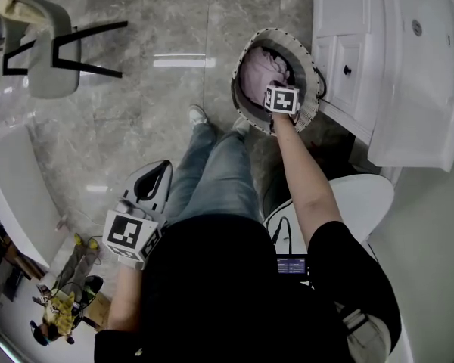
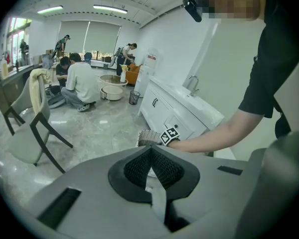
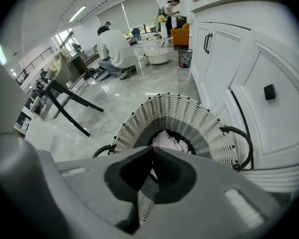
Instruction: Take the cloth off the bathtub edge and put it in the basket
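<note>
A pink cloth lies bunched inside the round woven basket, which stands on the marble floor beside a white cabinet. My right gripper hangs just above the basket's near rim and points steeply down. In the right gripper view its jaws meet at the tip with nothing between them, over the cloth and the basket's wall. My left gripper is held low at the left, over the floor by the person's leg. Its jaws are shut and empty, and this view shows the basket beyond them.
A white cabinet with a sink counter stands right of the basket. A grey chair draped with cloth is at the far left, and a white curved fixture is at the left edge. People sit on the floor far off.
</note>
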### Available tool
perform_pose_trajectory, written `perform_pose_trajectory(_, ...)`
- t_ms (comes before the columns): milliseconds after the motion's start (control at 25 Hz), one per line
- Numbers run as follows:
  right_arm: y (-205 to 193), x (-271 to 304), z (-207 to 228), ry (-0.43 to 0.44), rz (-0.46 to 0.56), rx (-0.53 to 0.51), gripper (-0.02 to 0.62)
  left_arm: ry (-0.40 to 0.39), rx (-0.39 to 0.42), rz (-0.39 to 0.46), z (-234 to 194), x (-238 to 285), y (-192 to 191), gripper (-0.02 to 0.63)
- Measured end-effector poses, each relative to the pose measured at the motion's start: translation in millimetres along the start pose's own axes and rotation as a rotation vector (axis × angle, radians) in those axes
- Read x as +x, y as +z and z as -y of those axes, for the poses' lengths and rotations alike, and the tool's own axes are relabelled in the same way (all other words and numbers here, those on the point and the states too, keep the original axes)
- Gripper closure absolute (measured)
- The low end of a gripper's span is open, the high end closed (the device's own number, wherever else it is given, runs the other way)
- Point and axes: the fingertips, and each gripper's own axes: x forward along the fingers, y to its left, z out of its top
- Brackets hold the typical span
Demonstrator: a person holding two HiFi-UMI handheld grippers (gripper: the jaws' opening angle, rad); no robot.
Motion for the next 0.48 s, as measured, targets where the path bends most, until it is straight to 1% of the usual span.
perform_pose_trajectory(480,44,-100,-30,0.09,0.11,-0.07,0.598,0.019,-0.002,0.121,10,-13,51,0.594)
